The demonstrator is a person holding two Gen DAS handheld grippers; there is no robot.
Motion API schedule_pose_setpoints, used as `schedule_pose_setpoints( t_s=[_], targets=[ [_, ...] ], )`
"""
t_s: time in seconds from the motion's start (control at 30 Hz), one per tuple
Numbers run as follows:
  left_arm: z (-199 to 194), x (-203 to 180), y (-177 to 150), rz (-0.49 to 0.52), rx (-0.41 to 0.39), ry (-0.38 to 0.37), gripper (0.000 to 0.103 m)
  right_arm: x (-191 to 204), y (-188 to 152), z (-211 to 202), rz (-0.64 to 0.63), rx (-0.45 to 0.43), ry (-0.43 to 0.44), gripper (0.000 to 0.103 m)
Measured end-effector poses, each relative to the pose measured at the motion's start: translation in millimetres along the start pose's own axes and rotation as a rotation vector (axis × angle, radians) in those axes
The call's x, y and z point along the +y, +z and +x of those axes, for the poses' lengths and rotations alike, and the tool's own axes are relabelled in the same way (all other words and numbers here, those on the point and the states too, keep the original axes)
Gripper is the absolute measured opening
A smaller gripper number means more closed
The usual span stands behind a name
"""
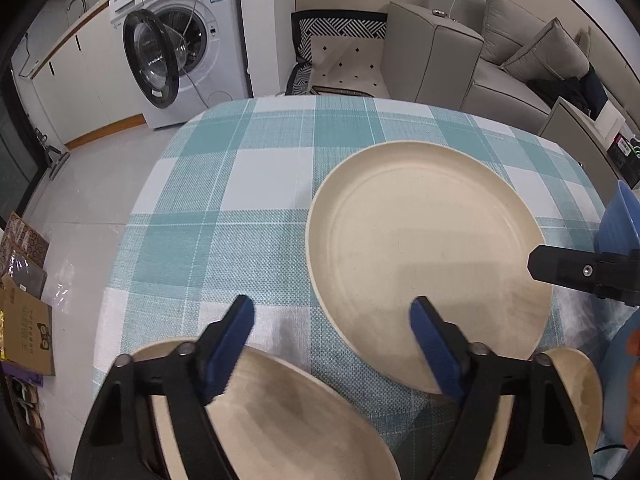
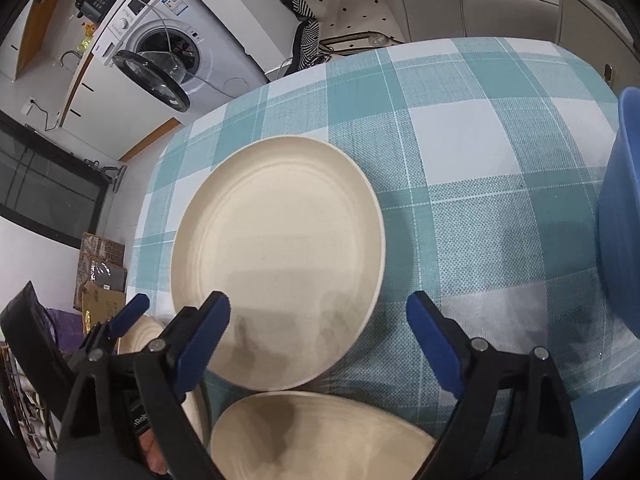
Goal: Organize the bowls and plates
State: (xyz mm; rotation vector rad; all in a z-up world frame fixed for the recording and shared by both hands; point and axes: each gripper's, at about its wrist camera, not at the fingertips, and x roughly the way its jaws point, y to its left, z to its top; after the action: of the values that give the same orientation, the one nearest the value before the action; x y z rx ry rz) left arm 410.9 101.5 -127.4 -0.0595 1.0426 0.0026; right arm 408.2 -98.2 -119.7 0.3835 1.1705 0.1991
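We see L gripper (image 1: 332, 312) & R gripper (image 2: 318, 308) both gaping, nothing held. Big cream plate (image 1: 424, 248) mid tablecloth (image 1: 224, 184); smaller cream plate (image 2: 320, 436) at near edge; blue bowl (image 2: 620, 216) at right edge.

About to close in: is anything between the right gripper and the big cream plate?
Nothing visible. The right gripper is open over the near rim of the big cream plate; a second cream plate lies nearer, beneath it, and the blue bowl stands off right.
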Motion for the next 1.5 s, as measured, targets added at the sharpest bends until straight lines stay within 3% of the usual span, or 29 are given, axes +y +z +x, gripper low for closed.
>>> schedule_pose_setpoints(
  t_s=[0.17, 0.23, 0.33, 0.6, 0.8, 1.0, 1.5],
  targets=[
    [9, 1, -1, -0.015, 0.027, -0.009, 0.063, -5, 2, 9, 0.015, 0.021, -0.016, 0.074],
    [11, 1, -1, -0.014, 0.032, -0.009, 0.058, -4, 2, 13, 0.009, 0.031, -0.018, 0.062],
    [14, -1, -2, -0.006, 0.039, -0.004, 0.047, -2, 3, 16, 0.000, 0.038, -0.032, 0.051],
    [17, -6, -3, 0.027, 0.046, 0.002, 0.034, -2, 1, 16, -0.021, 0.035, -0.060, 0.038],
    [13, -11, -5, 0.055, 0.022, 0.031, 0.029, 0, -1, 15, -0.043, 0.020, -0.092, 0.027],
    [6, -13, -6, 0.073, -0.012, 0.032, 0.028, 3, -3, 14, -0.061, 0.002, -0.144, 0.021],
    [-4, -19, -7, 0.098, -0.071, 0.063, 0.028, 12, -12, 10, -0.130, -0.046, -0.242, 0.019]
  ],
)
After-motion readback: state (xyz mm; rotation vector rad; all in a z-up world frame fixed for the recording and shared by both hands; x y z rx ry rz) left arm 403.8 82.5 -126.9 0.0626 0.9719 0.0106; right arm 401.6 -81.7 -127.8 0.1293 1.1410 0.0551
